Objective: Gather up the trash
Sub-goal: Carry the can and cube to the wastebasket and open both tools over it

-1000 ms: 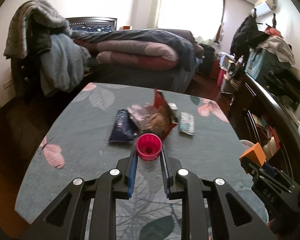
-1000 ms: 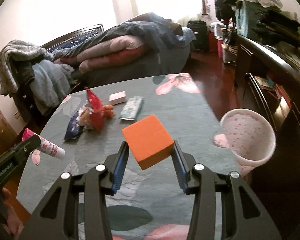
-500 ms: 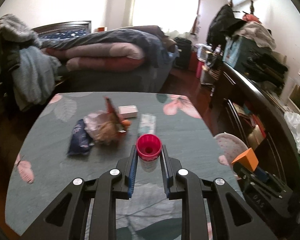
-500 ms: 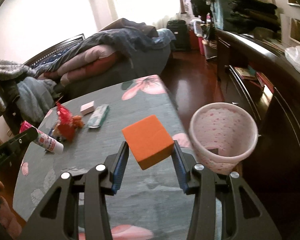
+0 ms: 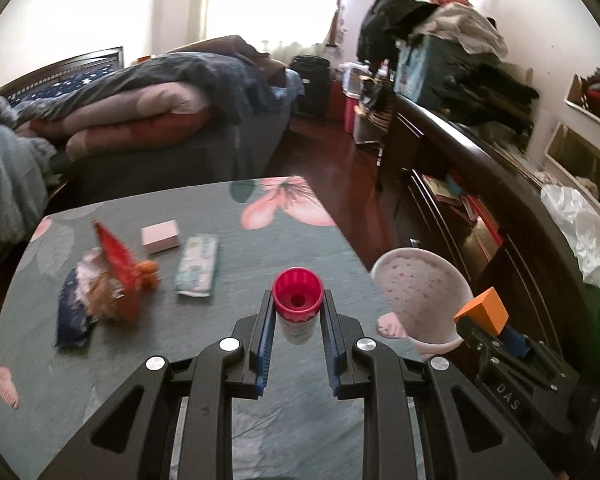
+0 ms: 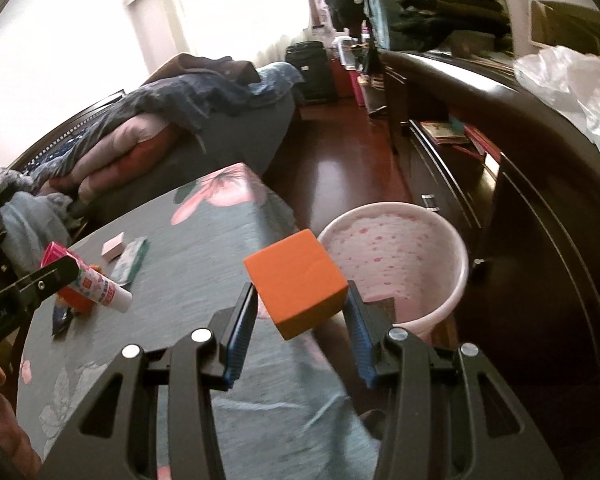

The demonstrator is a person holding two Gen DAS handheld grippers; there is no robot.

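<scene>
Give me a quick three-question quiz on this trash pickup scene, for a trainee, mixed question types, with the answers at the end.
1. True or false: the right gripper is shut on an orange block.
2. What does the left gripper hold? A) pink-capped tube B) tissue pack C) pink box
3. Fill in: the pink bin stands on the ____ beside the table.

Key
1. True: its jaws clamp the block's sides.
2. A, the pink-capped tube; the tissue pack and pink box lie on the table.
3. Floor.
</scene>
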